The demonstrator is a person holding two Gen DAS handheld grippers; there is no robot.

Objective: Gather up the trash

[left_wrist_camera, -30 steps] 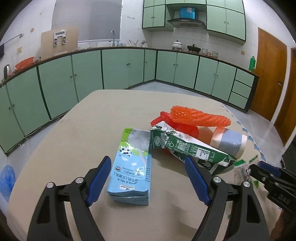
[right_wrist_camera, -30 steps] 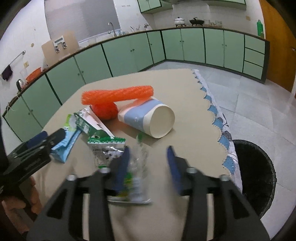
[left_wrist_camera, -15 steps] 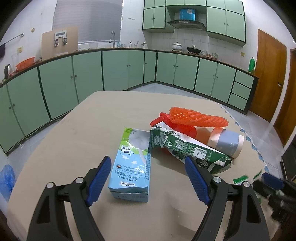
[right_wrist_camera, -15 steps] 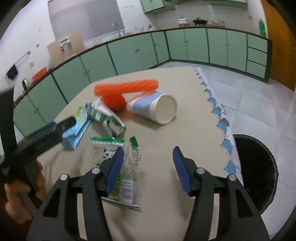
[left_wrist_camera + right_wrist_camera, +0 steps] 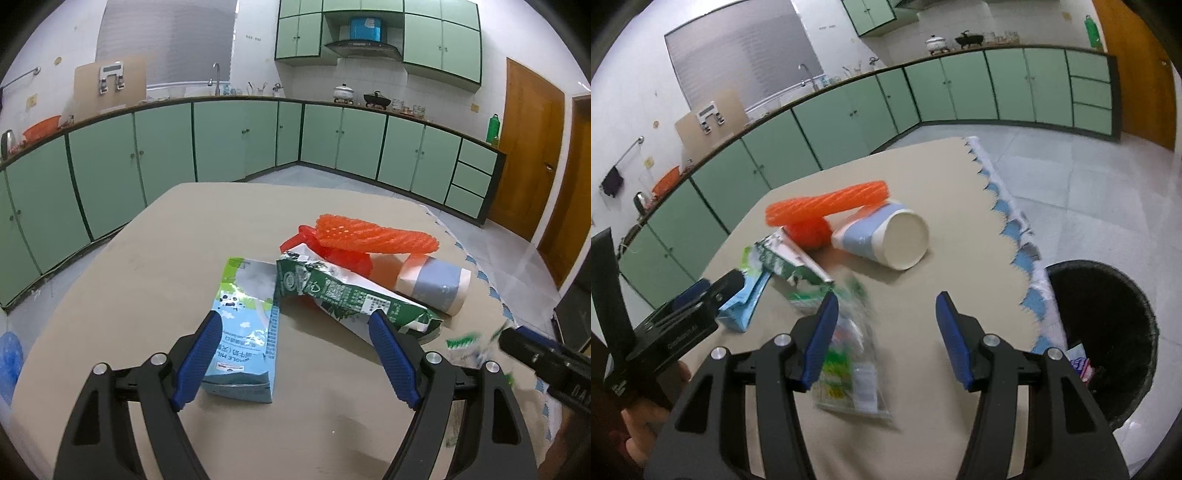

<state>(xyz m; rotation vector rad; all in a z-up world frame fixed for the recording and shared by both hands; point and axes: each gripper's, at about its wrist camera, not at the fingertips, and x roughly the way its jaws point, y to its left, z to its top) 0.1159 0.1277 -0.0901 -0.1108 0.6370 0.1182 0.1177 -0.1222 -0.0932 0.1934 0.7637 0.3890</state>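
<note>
Beside right tool (image 5: pixel 884 336) left pad: clear wrapper (image 5: pixel 855 363), unclamped.

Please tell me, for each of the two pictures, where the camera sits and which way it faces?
Left wrist: on the left tool, facing down across the table to a blue carton; both fingers show, right tool at the edge.
Right wrist: on the right tool, facing a wrapper and bin; the left tool and a hand show.
Shared: cup, orange net.
</note>
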